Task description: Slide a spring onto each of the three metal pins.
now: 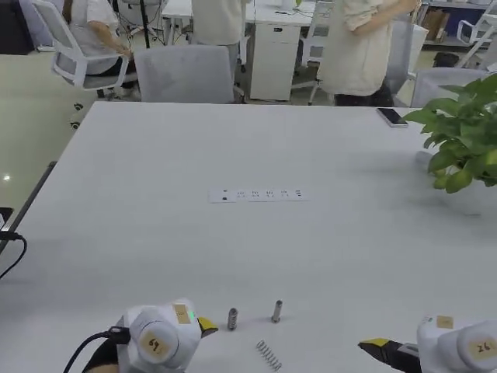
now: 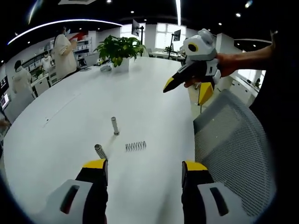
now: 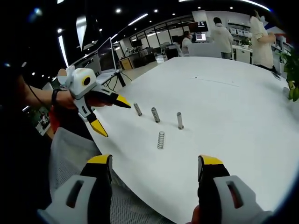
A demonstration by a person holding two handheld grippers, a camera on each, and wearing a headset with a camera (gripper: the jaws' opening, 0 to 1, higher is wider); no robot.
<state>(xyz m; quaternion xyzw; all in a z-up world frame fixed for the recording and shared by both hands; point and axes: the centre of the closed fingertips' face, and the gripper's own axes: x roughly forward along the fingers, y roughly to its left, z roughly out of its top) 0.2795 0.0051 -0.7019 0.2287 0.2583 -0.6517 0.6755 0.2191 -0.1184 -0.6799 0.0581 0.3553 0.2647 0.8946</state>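
Metal spring [image 3: 160, 140] lies loose by the tabletop's [image 1: 155, 194] near edge; left gripper [image 2: 145, 165] and right gripper [image 3: 154, 160] gape wide, empty.

A loose spring [image 1: 268, 355] lies on the table [image 1: 233, 148] in front of the pins [image 1: 276, 311].

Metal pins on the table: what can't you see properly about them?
- Head view: the white left gripper hides the third upright silver metal pin.
- Right gripper view: that pin is too small to tell whether it is bare.
- Left gripper view: the left jaw probably covers it.
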